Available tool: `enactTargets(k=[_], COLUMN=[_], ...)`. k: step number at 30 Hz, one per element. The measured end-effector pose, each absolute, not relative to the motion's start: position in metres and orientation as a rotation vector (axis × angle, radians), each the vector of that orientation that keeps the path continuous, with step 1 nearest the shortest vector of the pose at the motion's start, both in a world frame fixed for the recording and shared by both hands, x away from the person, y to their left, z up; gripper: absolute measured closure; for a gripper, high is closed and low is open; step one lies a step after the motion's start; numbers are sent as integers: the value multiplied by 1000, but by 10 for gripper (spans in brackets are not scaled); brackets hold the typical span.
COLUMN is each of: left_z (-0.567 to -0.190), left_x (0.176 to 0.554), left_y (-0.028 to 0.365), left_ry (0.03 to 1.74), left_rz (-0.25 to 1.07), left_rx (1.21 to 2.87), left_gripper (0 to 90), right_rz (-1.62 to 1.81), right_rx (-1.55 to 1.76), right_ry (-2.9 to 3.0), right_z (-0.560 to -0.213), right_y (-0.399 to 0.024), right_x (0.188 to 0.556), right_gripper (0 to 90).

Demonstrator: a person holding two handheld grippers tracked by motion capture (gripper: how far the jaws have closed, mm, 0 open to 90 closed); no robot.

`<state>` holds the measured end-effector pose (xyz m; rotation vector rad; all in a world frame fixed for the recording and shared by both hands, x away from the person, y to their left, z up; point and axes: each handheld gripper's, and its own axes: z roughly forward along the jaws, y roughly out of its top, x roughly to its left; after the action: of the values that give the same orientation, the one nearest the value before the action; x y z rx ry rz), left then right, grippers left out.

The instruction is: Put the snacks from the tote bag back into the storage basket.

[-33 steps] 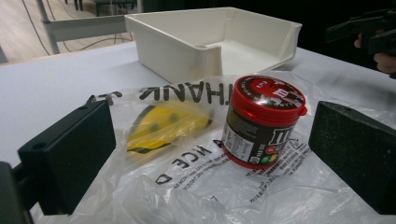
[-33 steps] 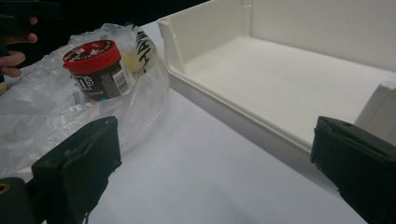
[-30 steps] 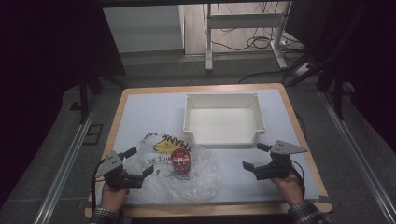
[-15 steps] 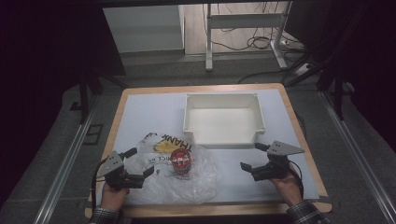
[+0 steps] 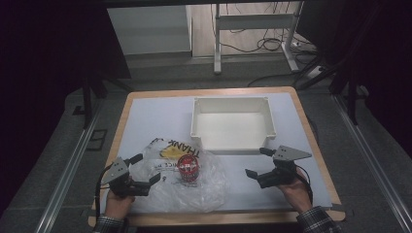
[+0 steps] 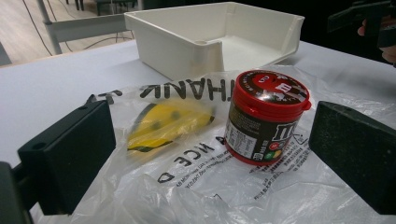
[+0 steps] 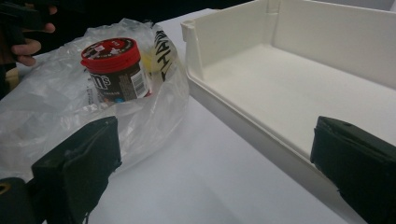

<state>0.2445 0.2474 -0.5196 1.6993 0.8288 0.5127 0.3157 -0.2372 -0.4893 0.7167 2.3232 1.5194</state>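
Note:
A crumpled clear plastic bag printed with "THANK" and a yellow face lies at the table's front left. A red-lidded candy jar stands upright on it, with plastic folds around its base. I cannot tell whether the jar is inside the bag. My left gripper is open at the bag's left edge, and its jaws frame the jar and bag without touching the jar. My right gripper is open and empty, to the right of the bag and just in front of the white bin.
The white bin is empty and sits at the table's back centre. The white tabletop has a wooden border. Metal rails run along the floor on both sides. A desk frame and cables stand beyond the far edge.
My right gripper has shifted slightly left, toward the bag. The left gripper, bag and jar have stayed put.

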Motion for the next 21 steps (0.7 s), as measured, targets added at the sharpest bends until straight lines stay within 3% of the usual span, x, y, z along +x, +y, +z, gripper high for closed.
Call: enactTargets(k=[21], left_z=[-520], left_x=[245], left_y=[248], left_ry=[840], left_rz=[517], left_rx=[1688], left_gripper=[0], right_rz=[1573], right_rx=[702], right_ry=[2390], right_z=[-485], right_y=[-211], right_x=[317], right_gripper=[22])
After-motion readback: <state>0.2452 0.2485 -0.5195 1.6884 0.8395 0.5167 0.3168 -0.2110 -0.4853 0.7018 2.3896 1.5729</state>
